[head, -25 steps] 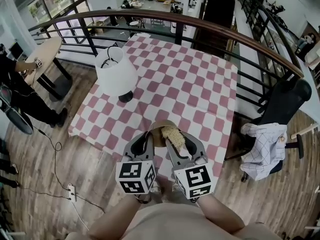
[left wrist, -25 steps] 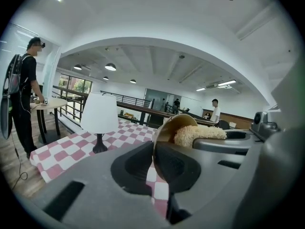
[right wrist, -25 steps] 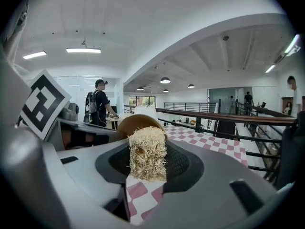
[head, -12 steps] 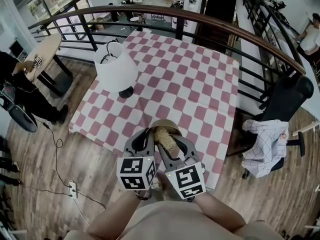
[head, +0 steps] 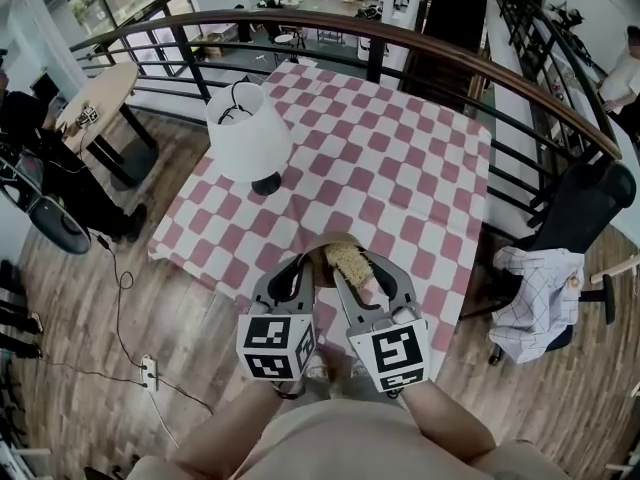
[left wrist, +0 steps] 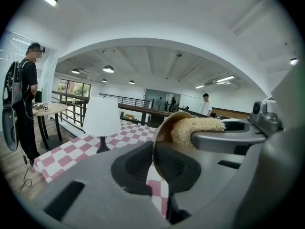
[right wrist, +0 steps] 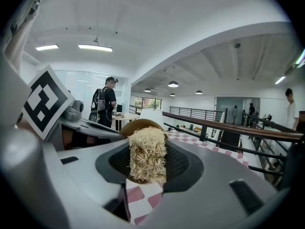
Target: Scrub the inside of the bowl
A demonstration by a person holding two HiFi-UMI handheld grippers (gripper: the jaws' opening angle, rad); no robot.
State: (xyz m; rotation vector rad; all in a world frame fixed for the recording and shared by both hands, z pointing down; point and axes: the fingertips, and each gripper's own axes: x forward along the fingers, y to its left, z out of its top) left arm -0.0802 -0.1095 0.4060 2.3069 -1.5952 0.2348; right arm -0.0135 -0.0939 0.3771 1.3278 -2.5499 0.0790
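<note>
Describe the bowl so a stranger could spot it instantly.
Find the pink-checked table. Over its near edge the left gripper pinches the rim of a small brown bowl tipped on its side, the right gripper's straw-coloured scrubber inside it. The table's only other thing is a white lamp.

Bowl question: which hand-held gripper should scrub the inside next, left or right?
Right. The right hand-held gripper is shut on the scrubber, which sits at the bowl's inside. The left hand-held gripper is shut on the bowl's rim, so its job is likely steadying.
</note>
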